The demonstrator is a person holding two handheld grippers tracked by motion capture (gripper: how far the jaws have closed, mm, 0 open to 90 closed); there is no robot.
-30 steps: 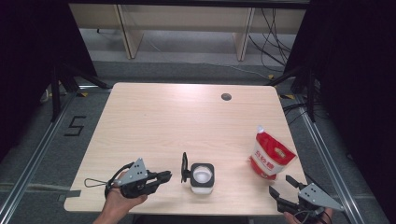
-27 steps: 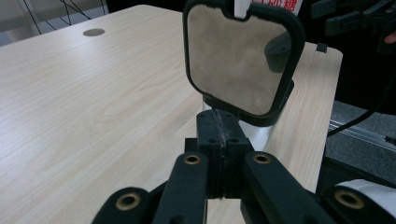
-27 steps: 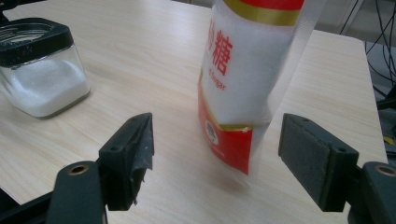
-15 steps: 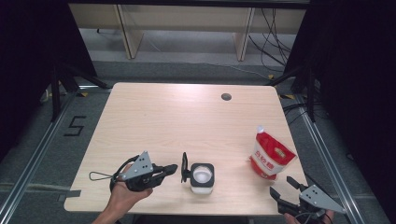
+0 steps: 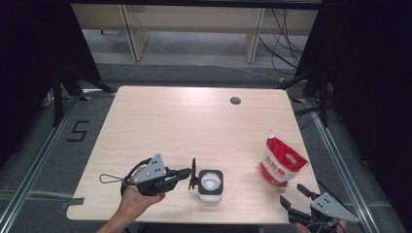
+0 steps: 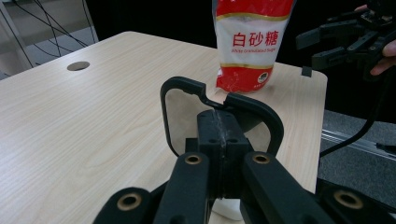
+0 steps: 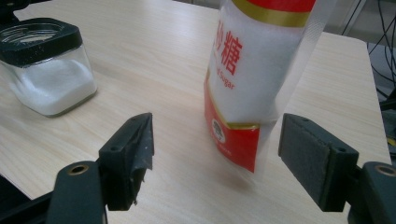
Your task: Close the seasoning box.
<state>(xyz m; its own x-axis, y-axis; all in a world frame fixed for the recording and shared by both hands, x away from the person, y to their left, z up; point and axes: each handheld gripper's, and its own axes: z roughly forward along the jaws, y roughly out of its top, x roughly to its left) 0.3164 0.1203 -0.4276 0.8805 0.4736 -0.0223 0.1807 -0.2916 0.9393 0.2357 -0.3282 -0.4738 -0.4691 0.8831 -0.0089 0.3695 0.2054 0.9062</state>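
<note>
Black plastic lid [image 5: 193, 174], a square frame with an open middle, is standing on edge in the left tongs [image 5: 185, 173], which are clamping it, just off the 9 o'clock side of the open glass jar [image 5: 211, 184]. Jar is sitting near the 6 o'clock edge of the wooden surface [image 5: 194, 126], white granules inside, black collar on top. In the left gripper view the lid [image 6: 219, 109] is being pinched by its near rim only. Red-and-white sugar bag [image 5: 281, 161] is standing upright around 3 o'clock of the jar, well apart from it. Right tongs [image 5: 294, 200] are hanging spread wide near the 5 o'clock corner, aiming at the bag [image 7: 261, 79], not touching it.

Risks, judging: thin edge grip could be letting the lid twist or slip out; swinging it could be knocking the jar; pinching the bag low could be tipping it.

Left hand [image 5: 138, 196] is coming in from 6 o'clock, gripper lying roughly level, pointing toward 3 o'clock. Right gripper is pointing toward 11 o'clock.
</note>
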